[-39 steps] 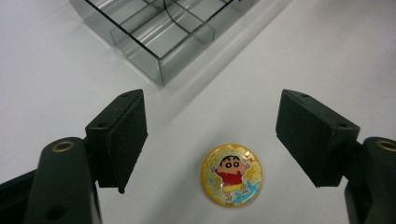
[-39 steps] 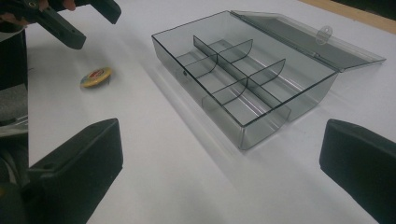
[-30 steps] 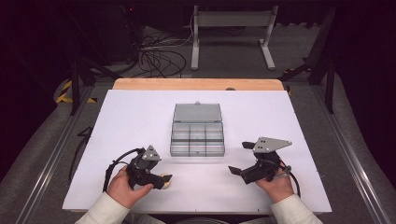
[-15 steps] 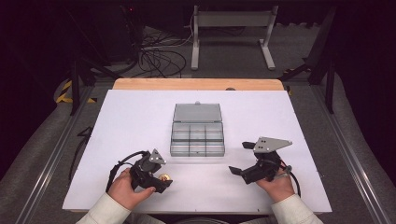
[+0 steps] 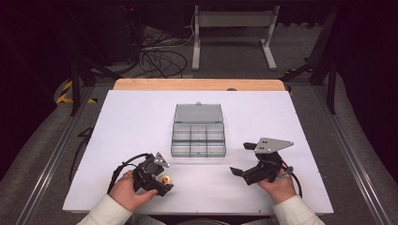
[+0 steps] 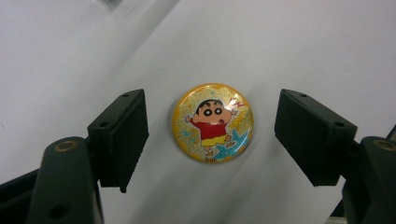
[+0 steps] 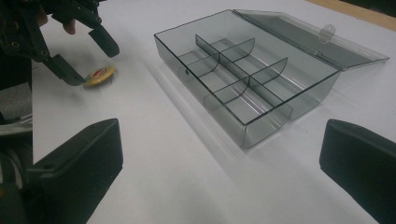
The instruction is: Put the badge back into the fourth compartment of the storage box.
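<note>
A round yellow badge [image 6: 213, 122] with a cartoon boy on it lies flat on the white table, near the front left in the high view [image 5: 165, 179]. My left gripper [image 6: 212, 127] is tipped down over it and stands open. The badge sits between the two pads with a gap on each side. In the high view, my left gripper [image 5: 161, 182] is in the person's left hand. My right gripper [image 5: 242, 159] stands open at the front right with nothing between its jaws [image 7: 219, 177]. It faces a clear grey compartment box [image 7: 266, 128].
The compartment box [image 5: 198, 152] sits mid-table with its lid [image 5: 198, 113] folded back flat; its several compartments look bare. The white table top [image 5: 141, 122] ends in a wooden strip [image 5: 197, 84] at the back. Cables and a metal stand [image 5: 232, 28] lie on the floor beyond.
My left gripper has shifted slightly toward the badge and tipped down over it. The right gripper and the box have not moved.
</note>
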`<state>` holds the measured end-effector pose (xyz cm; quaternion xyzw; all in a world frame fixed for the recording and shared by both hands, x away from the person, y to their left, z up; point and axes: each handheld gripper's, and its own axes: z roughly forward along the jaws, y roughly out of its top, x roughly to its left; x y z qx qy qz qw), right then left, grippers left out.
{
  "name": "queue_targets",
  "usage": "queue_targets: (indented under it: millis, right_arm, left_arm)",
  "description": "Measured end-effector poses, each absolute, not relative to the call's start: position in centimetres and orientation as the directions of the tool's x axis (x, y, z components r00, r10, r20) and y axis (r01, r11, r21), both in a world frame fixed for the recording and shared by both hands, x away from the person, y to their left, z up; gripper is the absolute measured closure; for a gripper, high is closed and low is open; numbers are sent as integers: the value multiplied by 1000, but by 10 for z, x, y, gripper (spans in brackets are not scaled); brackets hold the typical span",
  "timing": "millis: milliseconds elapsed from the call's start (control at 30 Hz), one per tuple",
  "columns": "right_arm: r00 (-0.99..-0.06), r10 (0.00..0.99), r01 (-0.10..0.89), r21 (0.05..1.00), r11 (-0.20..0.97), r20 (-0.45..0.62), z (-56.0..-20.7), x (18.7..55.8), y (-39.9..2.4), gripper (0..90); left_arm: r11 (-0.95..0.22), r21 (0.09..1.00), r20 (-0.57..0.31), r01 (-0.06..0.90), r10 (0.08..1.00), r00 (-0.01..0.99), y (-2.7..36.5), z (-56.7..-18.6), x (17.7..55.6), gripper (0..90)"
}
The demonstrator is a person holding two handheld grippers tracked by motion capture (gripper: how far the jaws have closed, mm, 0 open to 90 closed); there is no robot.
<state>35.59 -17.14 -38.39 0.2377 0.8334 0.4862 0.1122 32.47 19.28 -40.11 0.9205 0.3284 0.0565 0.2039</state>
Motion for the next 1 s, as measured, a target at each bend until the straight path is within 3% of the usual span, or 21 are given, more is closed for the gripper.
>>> queue_targets:
  millis: [567,1000]
  right_arm:
    - [-862,504,291,860,420,45,-385,356,-171,1]
    - [-866,497,288,862,417,49,-384,355,-170,0]
  left_arm:
    - [-715,385,-26,583,624,781,189,-406,326,277]
    - [-725,371,-10,580,621,784,186,-409,326,385]
